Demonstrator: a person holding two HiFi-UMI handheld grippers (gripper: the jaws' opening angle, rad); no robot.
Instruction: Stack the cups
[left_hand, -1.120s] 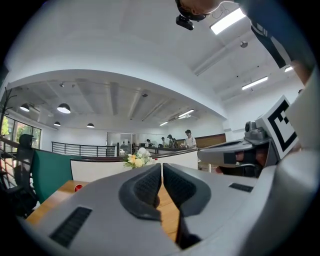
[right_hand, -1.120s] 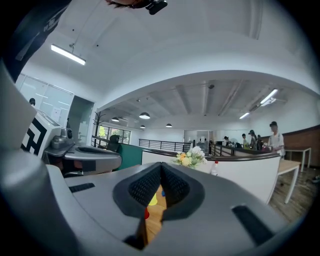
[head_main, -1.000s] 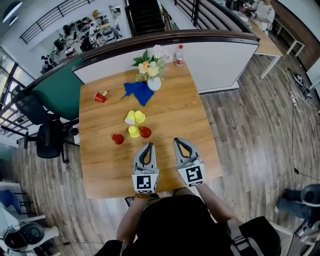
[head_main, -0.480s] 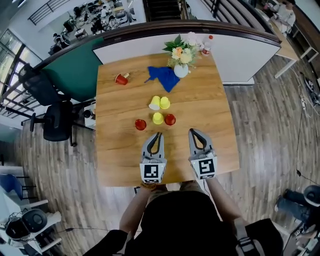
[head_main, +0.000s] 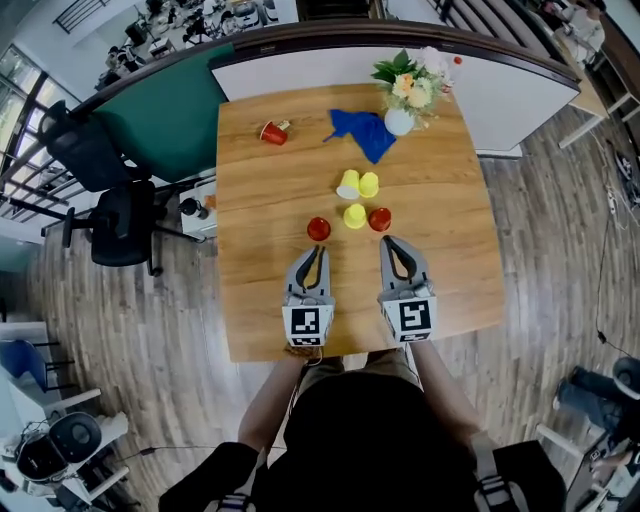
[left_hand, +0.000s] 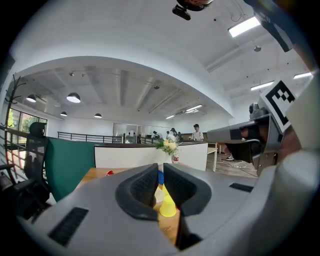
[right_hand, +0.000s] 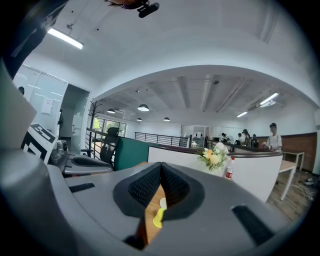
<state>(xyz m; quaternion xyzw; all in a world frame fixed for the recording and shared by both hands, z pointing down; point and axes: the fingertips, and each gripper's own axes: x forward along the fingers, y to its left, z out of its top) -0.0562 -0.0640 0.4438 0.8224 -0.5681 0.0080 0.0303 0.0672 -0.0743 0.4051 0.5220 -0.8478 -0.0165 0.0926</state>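
The left grey two-jaw gripper (head_main: 312, 252) is clenched and empty, with a small red plastic cup (head_main: 319, 229) at its twelve o'clock. A yellow plastic cup (head_main: 355, 216) stands between that and a second red cup (head_main: 380, 219), at eleven o'clock of the right gripper (head_main: 392, 245) — also clenched, empty.

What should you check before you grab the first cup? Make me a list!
1. Left gripper empty: ok, jaws shut on nothing.
2. Right gripper empty: ok, shut on nothing too.
3. Jaws open for a grab: not ok, both are shut.
4. A cup close by: ok, left red cup sits just ahead of the left gripper, right red cup ahead of the right.
5. Flower vase out of the way: ok, far behind the cups.
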